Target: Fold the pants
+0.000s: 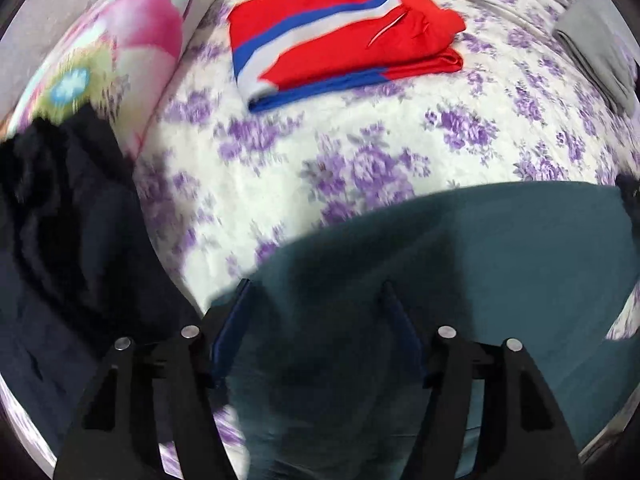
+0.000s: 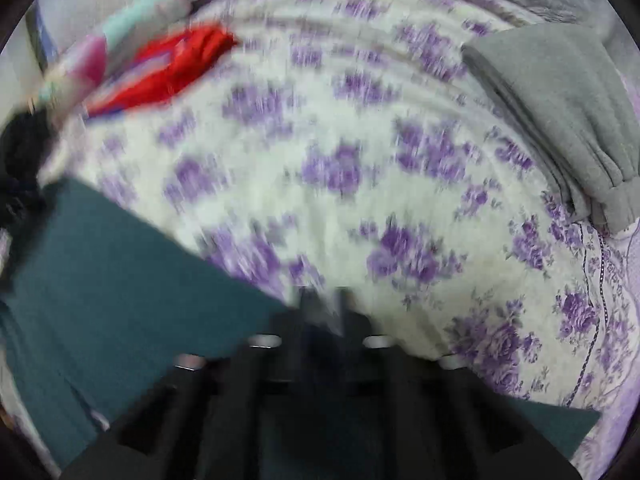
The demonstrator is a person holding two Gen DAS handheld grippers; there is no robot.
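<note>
Dark teal pants (image 1: 460, 280) lie on the flowered bed cover, filling the lower half of the left wrist view. My left gripper (image 1: 316, 292) is open, its blue-padded fingers spread over the teal cloth, holding nothing. In the right wrist view the teal pants (image 2: 120, 280) run from the left edge down under the gripper. My right gripper (image 2: 326, 300) has its fingers close together at the edge of the teal cloth. The view is blurred, so I cannot tell whether cloth is pinched.
Folded red pants with a blue and white stripe (image 1: 340, 40) lie at the far side of the bed. Folded grey pants (image 2: 560, 112) lie at the right. A dark pile of clothes (image 1: 60, 220) and a flowered pillow (image 1: 120, 40) are at the left.
</note>
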